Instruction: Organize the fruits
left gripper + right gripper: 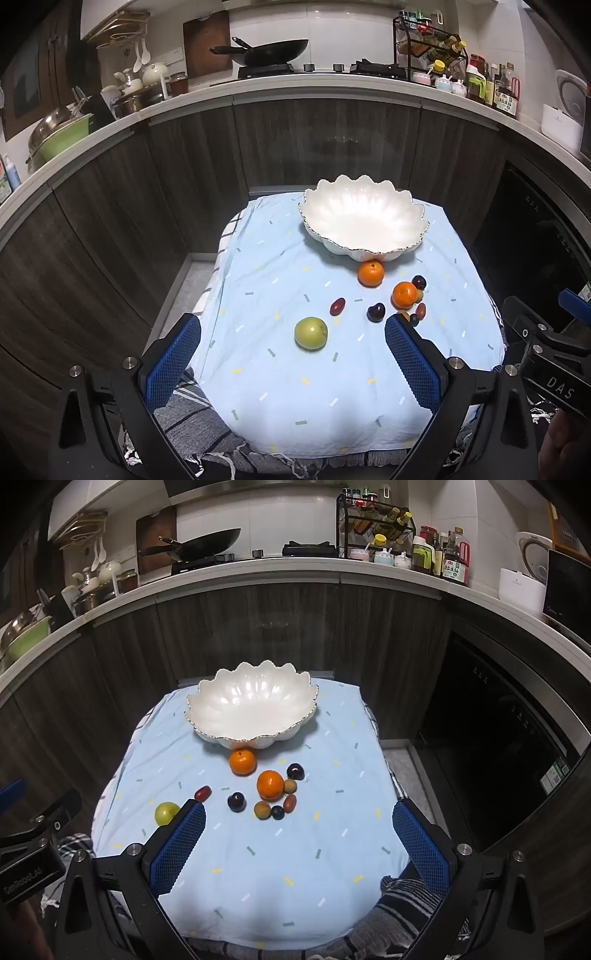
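Note:
A white scalloped bowl (362,221) (253,710) stands empty at the far side of a light blue cloth (280,376) (280,860). In front of it lie two oranges (370,273) (242,762), (404,295) (270,784), a green apple (310,332) (167,812), dark plums (376,312) (236,801) and several small reddish fruits (337,306) (202,793). My left gripper (291,328) hovers open above the near cloth, the apple between its fingertips but farther off. My right gripper (299,812) is open too, short of the fruit cluster.
A dark wood cabinet front and a white counter curve behind the table, holding a wok (273,51), pots, a spice rack (428,44) and bottles. A black appliance (491,731) stands at the right. Striped fabric (192,417) hangs under the cloth.

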